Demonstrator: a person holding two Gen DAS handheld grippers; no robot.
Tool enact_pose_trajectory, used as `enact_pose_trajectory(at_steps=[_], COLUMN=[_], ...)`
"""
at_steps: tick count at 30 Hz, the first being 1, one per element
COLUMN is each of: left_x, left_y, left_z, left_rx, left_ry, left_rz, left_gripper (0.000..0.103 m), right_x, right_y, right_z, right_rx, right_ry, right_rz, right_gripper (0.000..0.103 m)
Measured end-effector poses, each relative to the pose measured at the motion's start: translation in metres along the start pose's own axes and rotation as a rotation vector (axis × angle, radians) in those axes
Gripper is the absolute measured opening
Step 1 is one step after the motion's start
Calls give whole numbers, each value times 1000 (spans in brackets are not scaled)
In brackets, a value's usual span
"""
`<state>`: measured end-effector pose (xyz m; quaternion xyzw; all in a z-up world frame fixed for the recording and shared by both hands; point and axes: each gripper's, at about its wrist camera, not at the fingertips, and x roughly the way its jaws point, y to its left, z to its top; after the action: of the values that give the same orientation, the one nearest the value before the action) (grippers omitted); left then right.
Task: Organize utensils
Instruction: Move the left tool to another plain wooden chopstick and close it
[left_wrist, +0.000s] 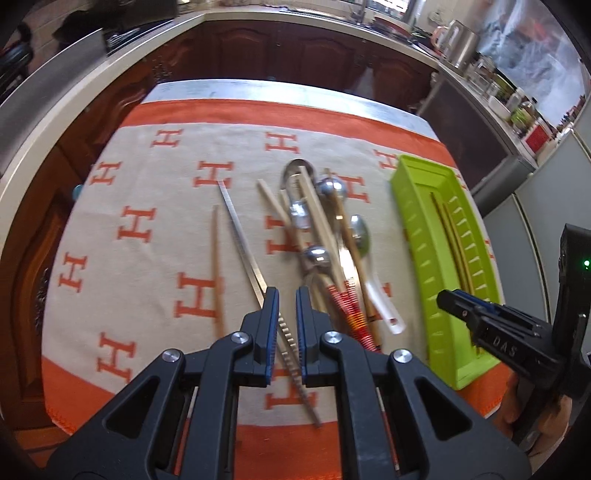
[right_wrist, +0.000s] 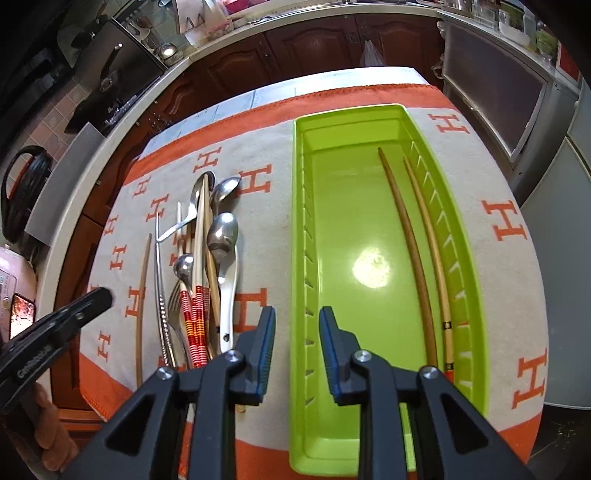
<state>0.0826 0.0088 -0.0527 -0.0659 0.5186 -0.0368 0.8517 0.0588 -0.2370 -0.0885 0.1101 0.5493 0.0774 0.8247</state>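
While your left gripper (left_wrist: 287, 306) hangs with jaws narrowly apart and empty over the steel chopstick (left_wrist: 242, 240) lying left of the utensil pile (left_wrist: 325, 240), pinch its ridged end, since it's stiff, thin and slippery; the right gripper (right_wrist: 297, 332) gapes over the tray (right_wrist: 476, 280)

I read "DAS" on the right tongs (left_wrist: 448, 301); repeated orange "H" letters cover the cloth (left_wrist: 155, 192).

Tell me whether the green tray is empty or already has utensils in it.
Not empty. The green tray holds two wooden chopsticks lying lengthwise along its right side; the rest of its floor is bare.
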Motion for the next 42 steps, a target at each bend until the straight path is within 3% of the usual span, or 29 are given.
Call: enact_pose_trajectory(at_steps=[2, 6, 18, 27, 31, 36, 42], left_x=[-3, -2, 2, 14, 23, 37, 58], left_y=[15, 37, 58, 68, 68, 62, 50], left_z=[-4, -10, -16, -18, -22, -32, -50], left_rx=[-24, -61, -89, -81, -92, -84, -52], left_ry=[3, 10, 37, 67, 68, 57, 55], left_rz=[9, 27, 19, 13, -9, -10, 73], left_gripper=[10, 10, 10, 12, 35, 36, 36], right_x=[8, 15, 19, -15, -24, -9, 5], right_y=[1, 9, 40, 59, 77, 97, 109], right_z=[0, -3, -8, 0, 0, -12, -28], right_rx=[-2, -24, -94, -97, -132, -179, -219], right_ry=[12, 9, 21, -55, -91, -73, -35], right_rz=[-21, -55, -112, -43, 22, 50, 62], right_gripper=[24, 11, 11, 13, 13, 13, 13])
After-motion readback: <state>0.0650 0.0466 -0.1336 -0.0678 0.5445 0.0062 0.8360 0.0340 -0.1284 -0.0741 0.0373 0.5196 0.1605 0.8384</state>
